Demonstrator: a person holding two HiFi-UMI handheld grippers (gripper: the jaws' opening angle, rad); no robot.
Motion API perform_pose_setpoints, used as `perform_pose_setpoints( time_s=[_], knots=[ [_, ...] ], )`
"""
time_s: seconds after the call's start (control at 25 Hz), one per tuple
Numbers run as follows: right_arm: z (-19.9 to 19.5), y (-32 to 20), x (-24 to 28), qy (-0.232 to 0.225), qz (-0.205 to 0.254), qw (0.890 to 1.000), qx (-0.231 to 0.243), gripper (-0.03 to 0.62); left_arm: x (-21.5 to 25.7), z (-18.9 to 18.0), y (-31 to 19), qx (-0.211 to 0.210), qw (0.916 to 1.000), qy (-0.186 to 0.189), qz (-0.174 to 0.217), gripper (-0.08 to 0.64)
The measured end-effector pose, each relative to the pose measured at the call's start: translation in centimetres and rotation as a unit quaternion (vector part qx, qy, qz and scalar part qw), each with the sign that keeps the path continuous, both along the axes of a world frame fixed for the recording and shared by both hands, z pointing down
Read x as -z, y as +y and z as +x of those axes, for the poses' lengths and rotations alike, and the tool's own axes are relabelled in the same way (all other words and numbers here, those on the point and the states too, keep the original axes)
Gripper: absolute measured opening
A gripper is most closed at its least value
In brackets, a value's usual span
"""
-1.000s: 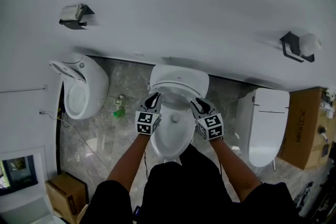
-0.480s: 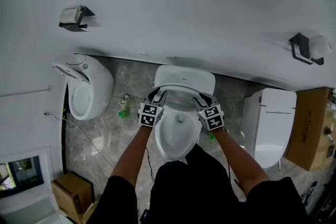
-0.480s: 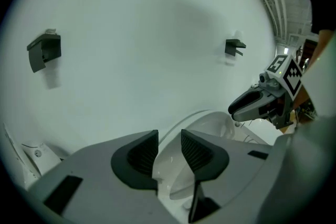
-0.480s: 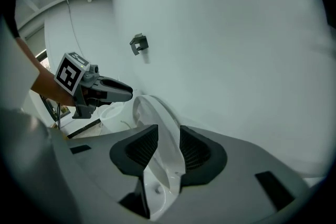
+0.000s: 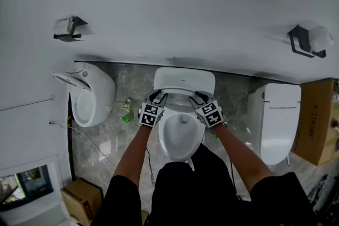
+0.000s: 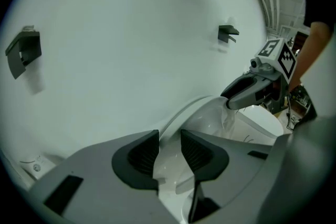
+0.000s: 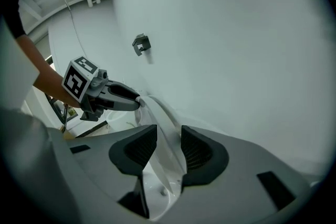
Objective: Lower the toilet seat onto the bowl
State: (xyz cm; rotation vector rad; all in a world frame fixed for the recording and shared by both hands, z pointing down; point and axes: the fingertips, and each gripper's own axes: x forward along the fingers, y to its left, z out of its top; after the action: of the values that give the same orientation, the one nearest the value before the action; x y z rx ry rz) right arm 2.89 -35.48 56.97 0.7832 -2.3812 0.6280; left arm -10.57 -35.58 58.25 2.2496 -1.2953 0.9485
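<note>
A white toilet (image 5: 183,137) stands against the wall, its lid (image 5: 184,81) upright. The seat (image 5: 181,95) leans forward over the bowl, tilted. My left gripper (image 5: 159,96) is at the seat's left rim and my right gripper (image 5: 197,96) at its right rim. In the left gripper view the seat's edge (image 6: 186,113) runs between my open jaws (image 6: 169,136), and the right gripper (image 6: 231,104) shows at the far side. In the right gripper view the seat (image 7: 163,118) lies loosely between the open jaws (image 7: 169,131). Both pairs of jaws have just been opening round the rim.
A second white toilet (image 5: 90,95) stands at the left and a third (image 5: 278,119) at the right. Cardboard boxes sit at the right (image 5: 318,119) and lower left (image 5: 79,201). Paper holders (image 5: 66,28) (image 5: 304,39) hang on the wall. A green item (image 5: 126,118) lies on the floor.
Both grippers have sunk with the seat's rim, and the seat leans lower over the bowl. Their jaws stand wider than before.
</note>
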Motion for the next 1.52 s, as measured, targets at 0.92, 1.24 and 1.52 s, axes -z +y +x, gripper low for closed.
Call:
perform_pose_setpoints(
  time_s=[0.92,1.24,1.52],
  knots=[
    [0.0,3.4,0.5,0.007,0.008,1.000,-0.027,0.143,1.1,0.1,3.6,0.008,0.9989,0.044,-0.013,0.138],
    [-0.1,6.1,1.0,-0.007,0.021,0.999,-0.025,0.152,1.7,0.4,6.6,0.039,0.9960,0.080,-0.010,0.195],
    [-0.6,10.1,1.6,0.000,0.022,0.999,-0.027,0.156,1.8,-0.3,10.2,0.014,0.9964,0.083,-0.015,0.187]
  ],
)
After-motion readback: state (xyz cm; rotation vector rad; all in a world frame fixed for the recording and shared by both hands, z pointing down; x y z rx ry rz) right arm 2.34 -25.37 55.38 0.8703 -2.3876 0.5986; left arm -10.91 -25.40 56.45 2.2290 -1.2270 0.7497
